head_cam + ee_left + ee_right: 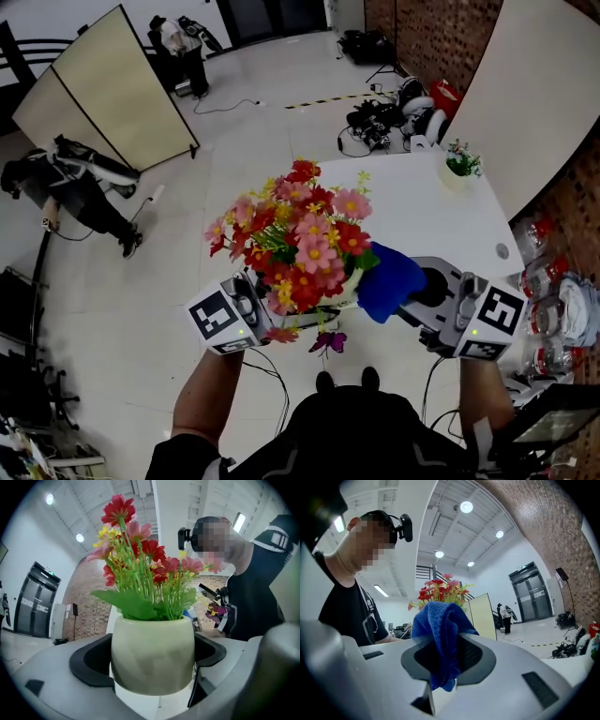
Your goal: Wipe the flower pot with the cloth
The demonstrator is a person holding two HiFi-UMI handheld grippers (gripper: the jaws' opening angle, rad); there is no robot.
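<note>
Left tongs [153, 670] clamped on the pot [153, 656], jaws on both flanks low on the body; pot upright in the left gripper view, flowers [300, 234] sticking up out of it. Right tongs [445, 663] shut on the cloth [440, 625], a blue wad bunched up above the jaws with a short tail hanging below. In the head view the pot is at frame centre, held close to the person's body and, as far as I can judge, lifted off the worktop [422, 206], over its near edge. Key relation: the cloth sits just right of the pot at about rim height, its left edge against the foliage. Can't tell whether it's actually touching the pot wall. The right hand is the mover and the left is the fixture. Pot's long axis is vertical, so wiping likely means strokes around or down its right flank. In the way: leaves and blooms overhang the rim on the cloth side, and a loose purple bloom [328, 342] dangles below the pot; the left jaws cover part of the wall, so that strip isn't reachable without a regrip. Further out, a small plant [461, 164] stands at the worktop's far right corner, well apart. Beyond, at the top of the frame: cables and gear [384, 117] on the floor, and a folding screen [112, 84] upper left.
</note>
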